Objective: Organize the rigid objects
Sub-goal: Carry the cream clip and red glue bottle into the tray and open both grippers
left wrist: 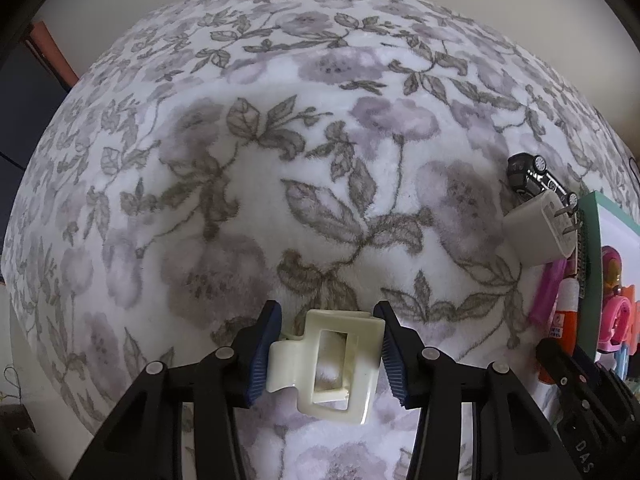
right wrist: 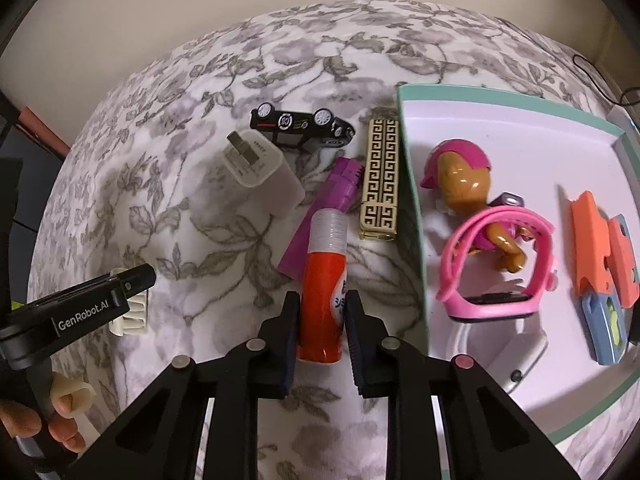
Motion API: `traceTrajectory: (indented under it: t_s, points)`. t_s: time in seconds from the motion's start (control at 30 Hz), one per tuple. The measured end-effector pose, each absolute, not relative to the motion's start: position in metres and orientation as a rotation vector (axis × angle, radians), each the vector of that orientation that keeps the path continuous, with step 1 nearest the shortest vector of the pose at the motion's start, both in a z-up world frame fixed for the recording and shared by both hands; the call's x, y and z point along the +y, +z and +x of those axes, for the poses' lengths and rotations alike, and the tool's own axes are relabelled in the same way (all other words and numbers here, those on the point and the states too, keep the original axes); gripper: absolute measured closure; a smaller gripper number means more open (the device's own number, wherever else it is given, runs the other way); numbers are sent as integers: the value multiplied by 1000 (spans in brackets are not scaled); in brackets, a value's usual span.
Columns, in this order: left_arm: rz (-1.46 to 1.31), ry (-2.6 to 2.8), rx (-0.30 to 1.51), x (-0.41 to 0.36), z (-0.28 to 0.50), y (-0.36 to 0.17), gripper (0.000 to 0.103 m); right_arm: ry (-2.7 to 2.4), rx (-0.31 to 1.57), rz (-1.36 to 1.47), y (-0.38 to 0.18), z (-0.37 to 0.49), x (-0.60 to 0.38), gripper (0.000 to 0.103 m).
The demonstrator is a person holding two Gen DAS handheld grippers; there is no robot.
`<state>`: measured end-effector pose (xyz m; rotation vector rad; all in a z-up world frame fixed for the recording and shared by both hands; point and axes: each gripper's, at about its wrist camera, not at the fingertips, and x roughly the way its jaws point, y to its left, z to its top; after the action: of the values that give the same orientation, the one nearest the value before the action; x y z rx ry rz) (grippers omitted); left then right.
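Hair clip (left wrist: 325, 364), cream and rectangular, sits low in the centre of the left wrist view, clamped between the blue pads of the left gripper (left wrist: 326, 354) above the floral blanket (left wrist: 240, 200). At the right edge lie a white charger (left wrist: 538, 230) and a black toy car (left wrist: 532, 176). In the right wrist view the right gripper (right wrist: 322, 320) squeezes an orange glue stick (right wrist: 324, 284) (lower centre), just beside the teal-rimmed tray (right wrist: 412, 184) holding a pink watch (right wrist: 500, 264).

You are working in a home: a plush floral blanket (left wrist: 280, 160) covers a bed against a plain wall (right wrist: 120, 20), strewn with a toy car (right wrist: 300, 126) and phone charger (right wrist: 260, 170).
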<state>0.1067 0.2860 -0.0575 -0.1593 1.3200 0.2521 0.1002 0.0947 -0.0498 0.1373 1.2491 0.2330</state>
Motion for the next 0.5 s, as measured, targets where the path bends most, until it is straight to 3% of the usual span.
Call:
traceTrajectory:
  t_s: [0.5]
  points:
    - [-154,229,1127,271,95,22,52,182,1097,260,23,85,35,80]
